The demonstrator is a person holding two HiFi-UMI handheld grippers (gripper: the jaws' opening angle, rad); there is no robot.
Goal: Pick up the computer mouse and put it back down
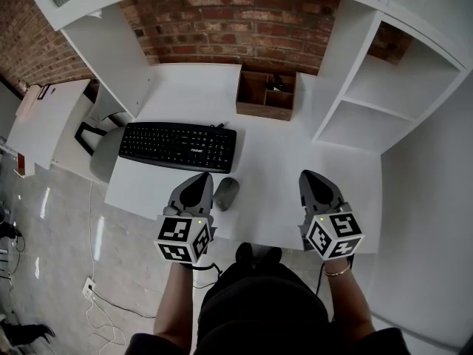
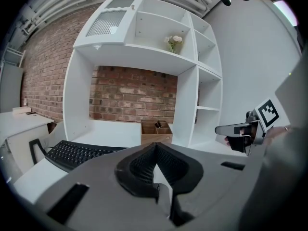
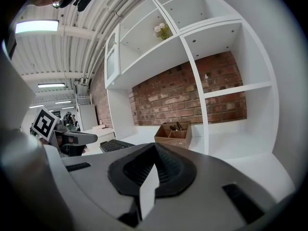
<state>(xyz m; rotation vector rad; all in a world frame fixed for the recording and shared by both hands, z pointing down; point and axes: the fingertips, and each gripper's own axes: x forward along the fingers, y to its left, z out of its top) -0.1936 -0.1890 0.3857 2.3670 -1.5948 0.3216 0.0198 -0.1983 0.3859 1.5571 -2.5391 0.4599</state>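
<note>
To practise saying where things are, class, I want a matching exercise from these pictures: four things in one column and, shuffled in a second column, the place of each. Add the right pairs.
Column one
1. black computer keyboard
2. grey rounded computer mouse
3. brown wooden organiser box
4. small bunch of white flowers

Column two
A. at the back of the white desk, against the red brick wall
B. high up on a white shelf
C. near the desk's front edge
D. across the desk's left half

Pairs: 1-D, 2-C, 3-A, 4-B
</note>
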